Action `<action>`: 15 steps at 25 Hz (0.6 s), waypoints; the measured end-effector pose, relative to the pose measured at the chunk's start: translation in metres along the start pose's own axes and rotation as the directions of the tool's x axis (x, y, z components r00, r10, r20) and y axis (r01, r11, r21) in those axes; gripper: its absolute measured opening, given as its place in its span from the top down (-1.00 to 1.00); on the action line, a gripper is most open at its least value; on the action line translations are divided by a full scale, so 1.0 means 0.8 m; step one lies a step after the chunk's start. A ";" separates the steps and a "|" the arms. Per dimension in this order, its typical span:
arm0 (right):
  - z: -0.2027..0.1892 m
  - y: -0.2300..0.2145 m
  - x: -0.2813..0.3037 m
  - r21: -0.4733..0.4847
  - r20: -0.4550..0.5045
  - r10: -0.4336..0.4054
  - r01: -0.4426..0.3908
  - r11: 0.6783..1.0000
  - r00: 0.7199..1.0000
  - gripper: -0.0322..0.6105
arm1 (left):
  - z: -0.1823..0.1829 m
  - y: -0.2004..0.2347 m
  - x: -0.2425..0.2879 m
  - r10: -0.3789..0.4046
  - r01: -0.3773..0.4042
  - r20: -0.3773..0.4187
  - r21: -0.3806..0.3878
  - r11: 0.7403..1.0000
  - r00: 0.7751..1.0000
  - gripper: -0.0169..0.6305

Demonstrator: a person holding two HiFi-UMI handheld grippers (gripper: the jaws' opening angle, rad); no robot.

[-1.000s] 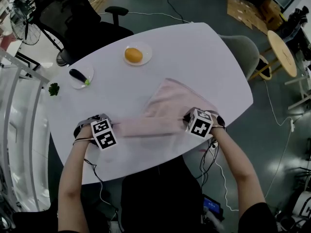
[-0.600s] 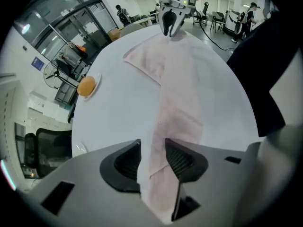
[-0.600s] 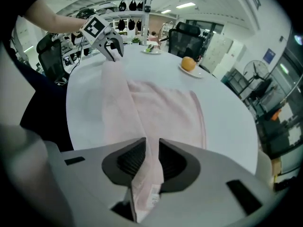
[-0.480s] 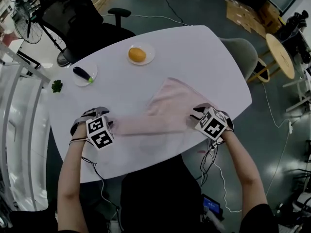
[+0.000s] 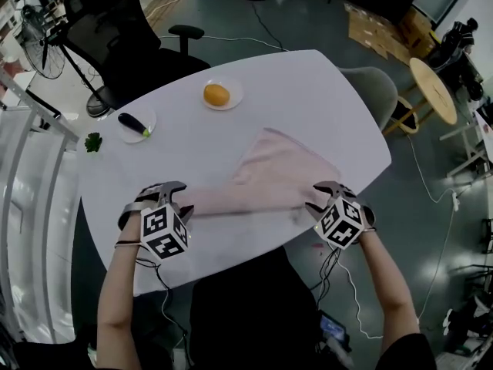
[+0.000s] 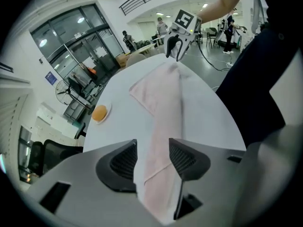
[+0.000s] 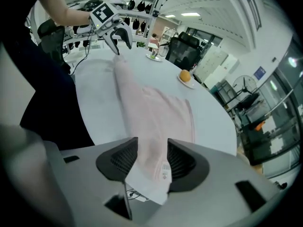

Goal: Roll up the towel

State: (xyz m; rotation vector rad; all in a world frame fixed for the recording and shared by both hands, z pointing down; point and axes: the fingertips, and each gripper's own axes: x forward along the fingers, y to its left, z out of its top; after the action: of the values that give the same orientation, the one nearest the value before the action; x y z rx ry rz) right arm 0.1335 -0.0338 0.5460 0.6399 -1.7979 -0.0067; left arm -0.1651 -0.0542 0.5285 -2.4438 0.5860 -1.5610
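Table [image 5: 323,106] mostly open; clutter only far-L, towel [image 5: 281,168] across ctr.
Far-R part of top is bare from towel to edge, wide lane for a hand. Orange plate [image 5: 233,91] sits near far edge, well apart from towel; clear gap btwn them. Eggplant plate [image 5: 146,116] and green sprig [image 5: 93,142] crowd the L corner; bare stretch btwn eggplant plate and towel's rolled part. Rolled part runs along near edge, leaving only a thin bare strip on the person's side. Off-table: black chair [image 5: 131,52] close to far-L edge, grey chair [image 5: 370,91] tucked at R edge; both block approach from those sides.
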 end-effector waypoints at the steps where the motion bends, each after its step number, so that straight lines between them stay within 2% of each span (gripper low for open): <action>1: -0.001 0.007 -0.001 -0.004 0.000 -0.008 0.008 1.000 1.000 0.25 | 0.004 -0.009 0.001 -0.007 0.007 0.007 0.013 1.000 1.000 0.22; 8: -0.020 0.043 0.007 -0.046 -0.011 -0.051 0.051 0.998 0.999 0.25 | 0.021 -0.070 0.020 -0.068 0.067 0.023 0.056 0.996 0.997 0.22; 15: -0.068 0.047 0.044 -0.030 -0.087 -0.051 0.049 0.998 0.995 0.26 | 0.014 -0.087 0.054 -0.078 0.081 -0.031 0.081 0.993 0.996 0.22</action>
State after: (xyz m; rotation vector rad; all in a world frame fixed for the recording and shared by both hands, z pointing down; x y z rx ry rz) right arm 0.1597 0.0001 0.6073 0.6557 -1.6941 -0.0370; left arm -0.1230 -0.0101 0.5846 -2.4161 0.4247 -1.6176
